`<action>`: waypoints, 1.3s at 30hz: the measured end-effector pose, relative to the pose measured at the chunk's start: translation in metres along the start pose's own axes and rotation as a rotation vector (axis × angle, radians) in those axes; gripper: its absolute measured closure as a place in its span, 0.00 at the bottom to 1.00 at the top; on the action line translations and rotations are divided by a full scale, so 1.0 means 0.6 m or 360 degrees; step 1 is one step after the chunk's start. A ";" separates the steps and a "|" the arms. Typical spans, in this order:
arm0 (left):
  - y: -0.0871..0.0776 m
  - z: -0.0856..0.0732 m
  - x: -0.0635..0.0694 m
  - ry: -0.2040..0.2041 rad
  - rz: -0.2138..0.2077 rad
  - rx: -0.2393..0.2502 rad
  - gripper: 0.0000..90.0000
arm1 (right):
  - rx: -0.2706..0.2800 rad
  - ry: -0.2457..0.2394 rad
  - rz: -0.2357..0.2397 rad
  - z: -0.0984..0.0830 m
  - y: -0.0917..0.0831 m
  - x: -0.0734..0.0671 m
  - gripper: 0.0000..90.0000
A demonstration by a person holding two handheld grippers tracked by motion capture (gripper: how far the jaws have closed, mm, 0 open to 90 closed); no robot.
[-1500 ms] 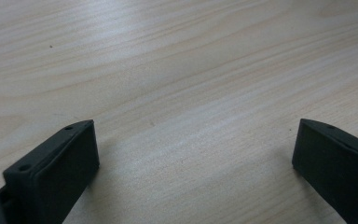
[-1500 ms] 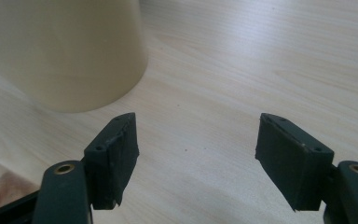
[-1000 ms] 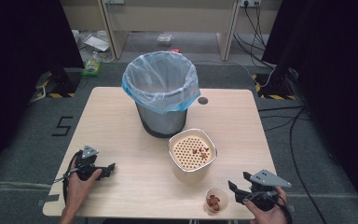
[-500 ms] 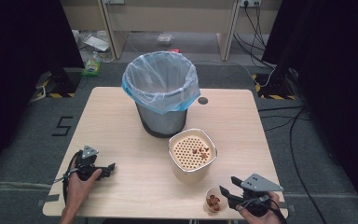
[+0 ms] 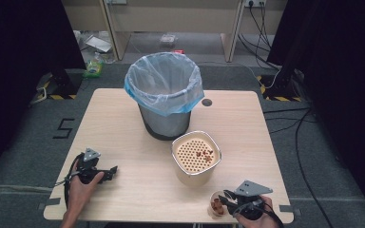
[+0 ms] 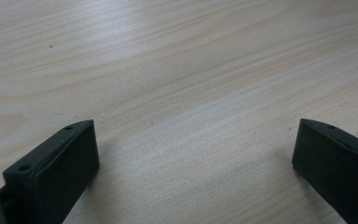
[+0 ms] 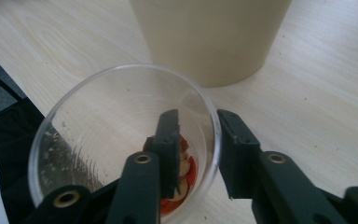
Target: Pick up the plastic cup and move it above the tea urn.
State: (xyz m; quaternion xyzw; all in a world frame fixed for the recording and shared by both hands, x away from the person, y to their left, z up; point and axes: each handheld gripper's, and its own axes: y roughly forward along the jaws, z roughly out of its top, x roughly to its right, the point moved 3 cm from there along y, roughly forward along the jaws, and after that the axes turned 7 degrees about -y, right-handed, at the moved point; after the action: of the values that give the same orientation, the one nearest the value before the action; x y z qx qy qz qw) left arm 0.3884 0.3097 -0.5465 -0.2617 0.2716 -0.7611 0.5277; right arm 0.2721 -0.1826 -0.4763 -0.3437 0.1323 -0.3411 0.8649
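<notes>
Right gripper (image 7: 196, 154) straddles the rim of the clear plastic cup (image 7: 121, 140), jaws nearly pinched; thin, light, probably crushable; left gripper (image 6: 191, 154) spread, empty.

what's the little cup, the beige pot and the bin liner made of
Cup: clear, glossy, thin plastic by the look; the table grain shows through its wall. Pot: smooth, matte, opaque beige, probably plastic, though ceramic can't be ruled out. Bin liner: thin, translucent, pale blue plastic film, crinkled and folded over the bin's rim.

Wooden table (image 5: 123, 118): lined bin (image 5: 164, 99), beige container (image 5: 196, 159), clear cup (image 5: 216, 204).
</notes>
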 end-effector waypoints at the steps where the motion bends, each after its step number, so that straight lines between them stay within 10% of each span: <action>1: 0.000 0.000 0.000 0.0000 0.0000 0.0000 0.00 | -0.0002 0.0002 0.0009 -0.002 0.002 0.001 0.83; 10: 0.000 0.000 0.000 0.0001 0.0000 -0.0001 0.00 | 0.0062 -0.0063 0.0044 0.001 -0.009 0.000 0.97; 24: 0.000 0.000 0.000 0.0001 0.0000 -0.0001 0.00 | 0.0116 -0.0169 -0.0326 0.030 -0.036 0.092 0.98; 39: 0.000 0.000 0.000 0.0001 -0.0001 -0.0001 0.00 | 0.0172 -0.0240 -0.0544 0.097 -0.027 0.167 0.97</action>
State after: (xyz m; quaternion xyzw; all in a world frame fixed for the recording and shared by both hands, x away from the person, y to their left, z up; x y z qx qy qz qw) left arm 0.3885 0.3098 -0.5465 -0.2616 0.2719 -0.7612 0.5274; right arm 0.3643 -0.2301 -0.4220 -0.3386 -0.0116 -0.4630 0.8190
